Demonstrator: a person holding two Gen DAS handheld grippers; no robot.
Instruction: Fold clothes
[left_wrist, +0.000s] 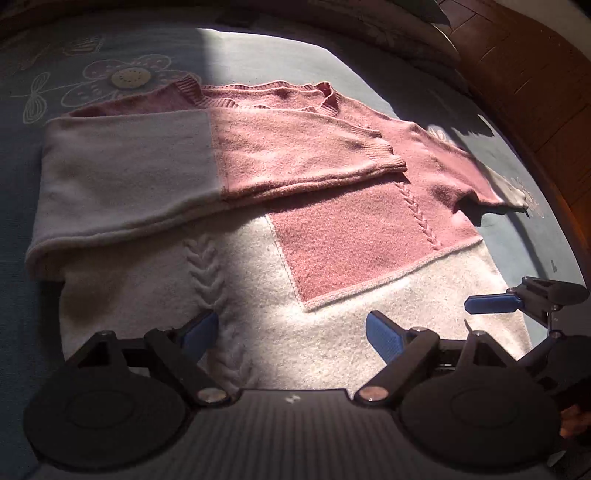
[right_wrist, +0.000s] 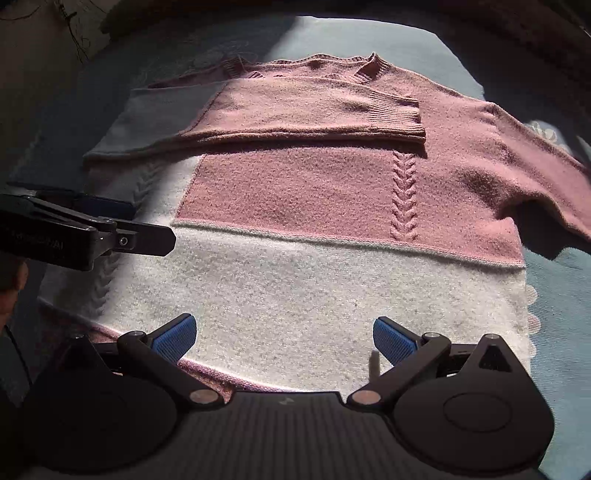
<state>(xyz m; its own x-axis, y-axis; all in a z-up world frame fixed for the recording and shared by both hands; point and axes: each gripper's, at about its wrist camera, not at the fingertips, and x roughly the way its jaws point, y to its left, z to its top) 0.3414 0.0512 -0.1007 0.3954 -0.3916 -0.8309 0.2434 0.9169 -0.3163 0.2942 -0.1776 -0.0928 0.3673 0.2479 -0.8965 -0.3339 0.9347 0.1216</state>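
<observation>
While a fuzzy pink-and-cream cable-knit sweater (left_wrist: 295, 221) lies flat on the blue bedspread (left_wrist: 258, 55), left gripper (left_wrist: 291, 334) and right gripper (right_wrist: 284, 336) hover above it, jaws wide, empty.

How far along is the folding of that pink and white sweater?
Early on. Done: one sleeve is folded across the chest of the sweater. In hand: nothing; the left gripper and right gripper both hang open above the white hem, gripping no cloth. Left: the other sleeve lies spread out on the blue bedspread, and the body is unfolded.
</observation>
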